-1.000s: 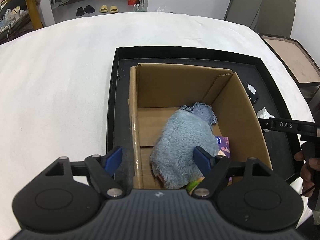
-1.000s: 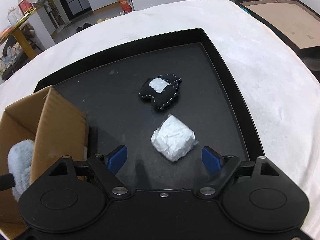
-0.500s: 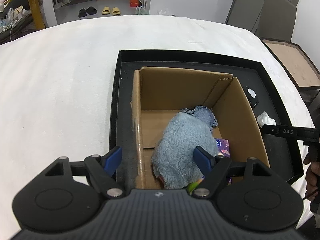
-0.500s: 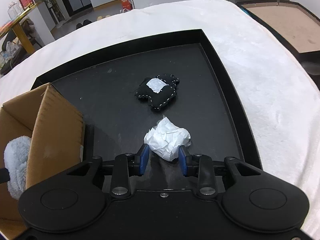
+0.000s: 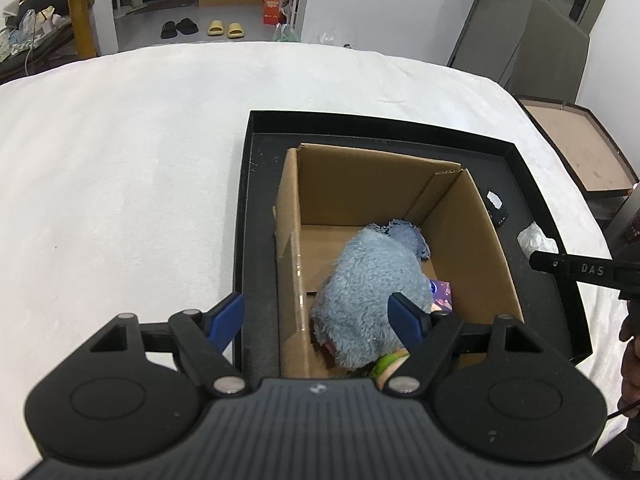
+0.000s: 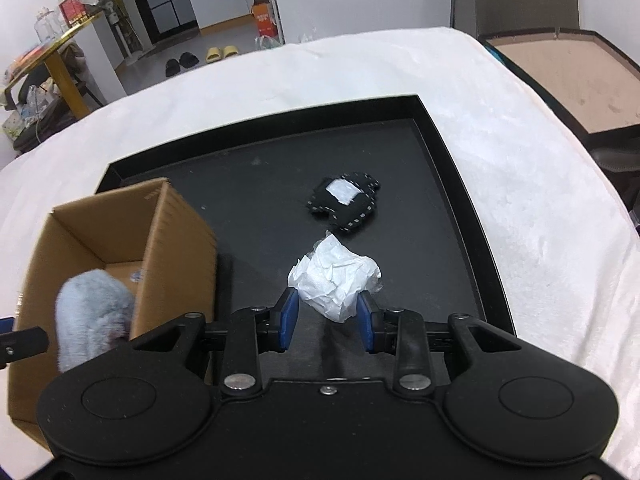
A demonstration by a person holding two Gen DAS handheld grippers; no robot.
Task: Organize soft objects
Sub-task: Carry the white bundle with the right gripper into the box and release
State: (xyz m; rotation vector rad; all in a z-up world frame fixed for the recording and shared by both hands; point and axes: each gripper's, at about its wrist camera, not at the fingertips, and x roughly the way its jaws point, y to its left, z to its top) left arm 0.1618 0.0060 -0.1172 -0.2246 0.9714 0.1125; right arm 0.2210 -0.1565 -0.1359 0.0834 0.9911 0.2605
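**Right claw pinches the tissue wad; left claw hangs wide over the box**

The white cloth-covered surface [image 5: 120, 168] carries a shallow black tray [image 5: 256, 120]; in the tray's left part stands an open cardboard box [image 5: 290, 216], and inside it lies a fluffy blue plush toy [image 5: 372, 280] against the near wall, with a purple printed card [image 5: 442, 296] showing beside it and a bit of green [image 5: 390, 362] under its near end; the left claw [image 5: 316, 316] hovers above the box's near left corner, its blue pads [image 5: 226, 316] spread wide with nothing pressed between them, one pad outside the box wall and the other over the plush.

In the right wrist view the same box [image 6: 172, 248] sits at the left with the plush [image 6: 92, 312] rising above its rim; on the bare tray floor [image 6: 260, 200] to the right lies a small black stitched plush [image 6: 344, 204] with a white patch on top, apart from the box; just nearer, the crumpled white tissue wad [image 6: 336, 276] is between the pads of the right claw [image 6: 328, 318], whose jaws have just been closing and now press on the wad's near end; whether the wad is clear of the tray floor I cannot tell; at the right edge of the left wrist view the right tool's black bar [image 5: 580, 268] and part of a hand [image 5: 630, 360] show.
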